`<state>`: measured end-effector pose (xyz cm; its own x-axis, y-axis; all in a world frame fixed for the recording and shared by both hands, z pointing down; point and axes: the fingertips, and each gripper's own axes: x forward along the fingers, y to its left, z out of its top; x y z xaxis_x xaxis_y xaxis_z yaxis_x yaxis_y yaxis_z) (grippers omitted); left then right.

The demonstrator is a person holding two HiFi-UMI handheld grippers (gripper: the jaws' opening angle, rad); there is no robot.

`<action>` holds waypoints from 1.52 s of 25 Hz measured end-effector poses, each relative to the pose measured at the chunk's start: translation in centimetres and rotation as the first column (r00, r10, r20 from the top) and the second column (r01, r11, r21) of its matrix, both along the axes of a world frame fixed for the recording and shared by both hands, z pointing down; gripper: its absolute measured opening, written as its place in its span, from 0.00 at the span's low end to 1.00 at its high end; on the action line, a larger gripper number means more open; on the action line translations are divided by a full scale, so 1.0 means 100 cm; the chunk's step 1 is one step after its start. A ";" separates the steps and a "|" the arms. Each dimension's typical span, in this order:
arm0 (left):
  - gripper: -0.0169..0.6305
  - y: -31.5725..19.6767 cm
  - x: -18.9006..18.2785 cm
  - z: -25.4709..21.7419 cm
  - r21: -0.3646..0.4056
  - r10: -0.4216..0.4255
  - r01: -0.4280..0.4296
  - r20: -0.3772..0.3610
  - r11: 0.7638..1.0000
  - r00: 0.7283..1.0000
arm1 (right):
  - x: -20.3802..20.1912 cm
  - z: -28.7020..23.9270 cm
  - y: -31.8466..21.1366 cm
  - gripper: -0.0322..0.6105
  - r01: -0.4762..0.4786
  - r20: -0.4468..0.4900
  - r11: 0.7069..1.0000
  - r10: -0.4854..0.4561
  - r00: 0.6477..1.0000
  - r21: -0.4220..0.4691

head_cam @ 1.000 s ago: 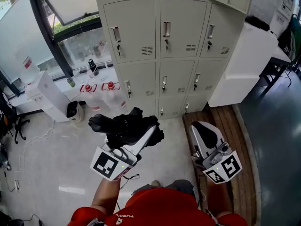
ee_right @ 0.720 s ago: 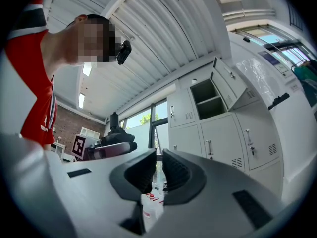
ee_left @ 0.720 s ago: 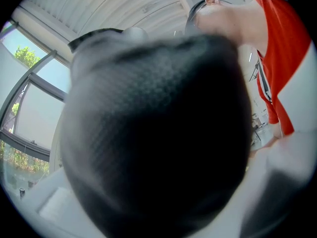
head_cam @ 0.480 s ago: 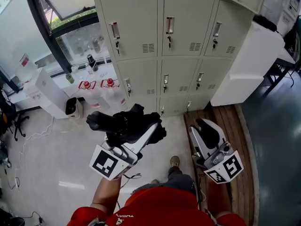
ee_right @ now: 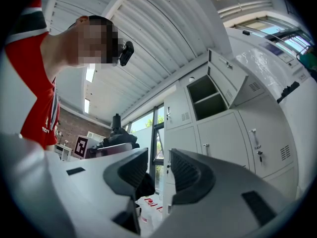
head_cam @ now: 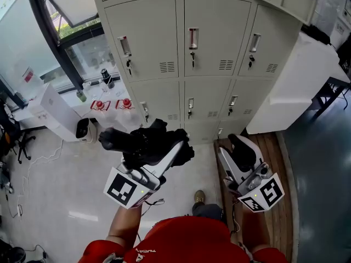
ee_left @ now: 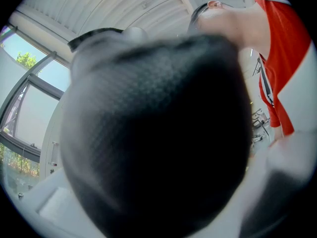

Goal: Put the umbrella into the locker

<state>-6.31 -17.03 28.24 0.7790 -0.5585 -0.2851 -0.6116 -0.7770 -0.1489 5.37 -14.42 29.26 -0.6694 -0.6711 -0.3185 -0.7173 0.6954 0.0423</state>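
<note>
Fingers of the left gripper (head_cam: 160, 151) are clenched on the folded black umbrella (head_cam: 141, 142), which lies crosswise in the jaws, its handle end pointing toward 9 o'clock in the head view. In the left gripper view the umbrella's dark woven fabric (ee_left: 153, 133) fills nearly everything. The right gripper (head_cam: 235, 147), at 3 o'clock of the umbrella and apart from it, holds nothing: its ribbed pads (ee_right: 184, 172) have just been opening and stand a narrow gap apart, with only the room behind showing between them. Both grippers are held in the air before the grey lockers (head_cam: 211, 32), which stand at 12 o'clock with their doors closed in the head view. In the right gripper view one open compartment (ee_right: 208, 95) shows at 1 o'clock above the jaws.
</note>
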 end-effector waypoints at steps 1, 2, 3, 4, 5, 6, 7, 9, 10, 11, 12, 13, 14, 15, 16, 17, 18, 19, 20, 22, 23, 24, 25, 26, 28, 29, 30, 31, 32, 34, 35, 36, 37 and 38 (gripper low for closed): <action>0.33 -0.006 0.005 -0.001 0.000 -0.003 0.003 -0.001 1.000 1.000 | 0.005 -0.001 -0.007 0.23 0.005 0.000 1.000 -0.005 1.000 0.001; 0.33 -0.012 0.010 -0.002 0.001 -0.006 0.006 -0.004 1.000 1.000 | 0.009 -0.001 -0.014 0.24 0.012 -0.002 1.000 -0.012 1.000 0.001; 0.33 -0.017 0.015 -0.003 0.001 -0.008 0.008 -0.007 1.000 1.000 | 0.012 -0.002 -0.021 0.25 0.019 -0.004 1.000 -0.019 1.000 0.002; 0.33 -0.023 0.020 -0.005 0.000 -0.011 0.011 -0.010 1.000 1.000 | 0.016 -0.004 -0.027 0.26 0.028 -0.006 1.000 -0.028 1.000 0.003; 0.33 -0.028 0.025 -0.007 -0.001 -0.014 0.014 -0.012 1.000 1.000 | 0.019 -0.005 -0.033 0.27 0.039 -0.009 0.999 -0.039 0.999 0.005; 0.33 -0.034 0.030 -0.009 -0.001 -0.017 0.017 -0.014 1.000 1.000 | 0.021 -0.006 -0.039 0.29 0.053 -0.014 0.999 -0.053 0.999 0.007; 0.33 -0.039 0.036 -0.011 -0.001 -0.018 0.018 -0.016 1.000 1.000 | 0.024 -0.008 -0.045 0.31 0.068 -0.021 0.998 -0.068 0.997 0.009; 0.33 -0.048 0.049 -0.017 0.001 -0.016 0.016 -0.021 1.000 1.000 | 0.029 -0.010 -0.056 0.37 0.101 -0.045 0.995 -0.100 0.994 0.016; 0.33 -0.052 0.055 -0.020 0.003 -0.013 0.013 -0.025 1.000 1.000 | 0.031 -0.011 -0.061 0.40 0.116 -0.061 0.993 -0.115 0.992 0.021; 0.33 -0.056 0.062 -0.023 0.003 -0.009 0.009 -0.030 1.000 0.999 | 0.032 -0.011 -0.066 0.42 0.132 -0.081 0.991 -0.129 0.988 0.026; 0.33 -0.061 0.068 -0.025 0.003 -0.006 0.006 -0.037 1.000 0.999 | 0.033 -0.012 -0.070 0.44 0.146 -0.106 0.989 -0.142 0.984 0.031; 0.33 -0.065 0.074 -0.028 0.003 -0.005 0.005 -0.044 1.000 0.999 | 0.033 -0.011 -0.075 0.46 0.159 -0.135 0.987 -0.153 0.979 0.036; 0.33 -0.070 0.080 -0.030 0.003 -0.004 0.004 -0.053 1.000 0.999 | 0.033 -0.010 -0.079 0.47 0.172 -0.167 0.984 -0.163 0.972 0.040; 0.33 -0.074 0.086 -0.033 0.007 -0.004 0.004 -0.063 1.000 0.998 | 0.034 -0.009 -0.083 0.49 0.186 -0.198 0.982 -0.174 0.965 0.041; 0.33 -0.079 0.092 -0.037 0.017 -0.004 0.005 -0.076 1.000 0.997 | 0.034 -0.008 -0.087 0.50 0.200 -0.228 0.979 -0.186 0.956 0.040; 0.33 -0.084 0.097 -0.041 0.030 -0.004 0.006 -0.089 1.000 0.996 | 0.034 -0.006 -0.091 0.52 0.214 -0.257 0.976 -0.198 0.946 0.037; 0.33 -0.088 0.102 -0.044 0.039 -0.003 0.007 -0.099 0.999 0.995 | 0.035 -0.004 -0.096 0.53 0.227 -0.285 0.973 -0.208 0.936 0.032; 0.33 -0.093 0.107 -0.046 0.041 -0.003 0.007 -0.104 0.999 0.995 | 0.036 -0.002 -0.100 0.54 0.236 -0.311 0.971 -0.216 0.925 0.027; 0.33 -0.097 0.111 -0.047 0.039 -0.004 0.008 -0.103 0.999 0.995 | 0.036 0.000 -0.105 0.56 0.244 -0.331 0.970 -0.223 0.917 0.022; 0.33 -0.106 0.117 -0.048 0.031 -0.008 0.011 -0.095 0.999 0.995 | 0.038 -0.001 -0.115 0.57 0.256 -0.353 0.966 -0.232 0.906 0.021; 0.33 -0.111 0.119 -0.049 0.026 -0.010 0.012 -0.094 1.000 0.996 | 0.039 -0.002 -0.119 0.57 0.263 -0.359 0.964 -0.238 0.902 0.022; 0.33 -0.115 0.121 -0.049 0.020 -0.009 0.011 -0.095 1.000 0.995 | 0.039 -0.003 -0.122 0.57 0.274 -0.364 0.962 -0.248 0.898 0.019; 0.33 -0.119 0.122 -0.050 0.016 -0.005 0.007 -0.096 1.000 0.995 | 0.039 -0.005 -0.124 0.58 0.291 -0.368 0.957 -0.266 0.891 0.013; 0.33 -0.123 0.124 -0.051 0.013 -0.001 0.002 -0.093 1.000 0.996 | 0.039 -0.007 -0.124 0.58 0.317 -0.371 0.949 -0.292 0.882 0.005; 0.33 -0.130 0.126 -0.052 0.014 0.006 -0.005 -0.075 1.000 0.997 | 0.035 -0.012 -0.123 0.59 0.379 -0.380 0.925 -0.354 0.855 -0.010; 0.33 -0.134 0.128 -0.052 0.015 0.010 -0.009 -0.065 1.000 0.998 | 0.032 -0.013 -0.124 0.60 0.398 -0.396 0.917 -0.371 0.840 -0.013; 0.33 -0.136 0.129 -0.054 0.015 0.019 -0.018 -0.060 1.000 0.998 | 0.029 -0.012 -0.127 0.61 0.403 -0.422 0.915 -0.371 0.827 -0.014; 0.33 -0.139 0.131 -0.056 0.014 0.032 -0.031 -0.060 0.999 0.998 | 0.025 -0.011 -0.131 0.62 0.397 -0.451 0.918 -0.361 0.817 -0.014; 0.33 -0.140 0.132 -0.058 0.012 0.047 -0.046 -0.064 0.999 0.997 | 0.021 -0.011 -0.135 0.63 0.390 -0.470 0.920 -0.353 0.809 -0.019; 0.33 -0.145 0.135 -0.063 0.009 0.072 -0.072 -0.070 0.997 0.995 | 0.011 -0.011 -0.142 0.65 0.398 -0.483 0.917 -0.366 0.795 -0.038; 0.33 -0.147 0.137 -0.065 0.010 0.083 -0.082 -0.071 0.997 0.994 | 0.006 -0.010 -0.144 0.66 0.405 -0.494 0.913 -0.374 0.785 -0.047; 0.33 -0.149 0.138 -0.067 0.010 0.093 -0.093 -0.072 0.996 0.993 | 0.001 -0.008 -0.148 0.67 0.407 -0.510 0.912 -0.375 0.774 -0.052; 0.33 -0.151 0.138 -0.069 0.012 0.105 -0.105 -0.073 0.994 0.992 | -0.003 -0.007 -0.152 0.67 0.407 -0.526 0.912 -0.371 0.765 -0.052; 0.33 -0.152 0.139 -0.071 0.013 0.118 -0.117 -0.071 0.993 0.990 | -0.008 -0.006 -0.156 0.68 0.409 -0.534 0.911 -0.369 0.760 -0.048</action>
<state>7.59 -32.26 21.19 0.8164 -0.4612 -0.3475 -0.5253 -0.8431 -0.1152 4.61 -29.98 28.62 -0.9441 -0.3068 0.1209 -0.2400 0.8907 0.3860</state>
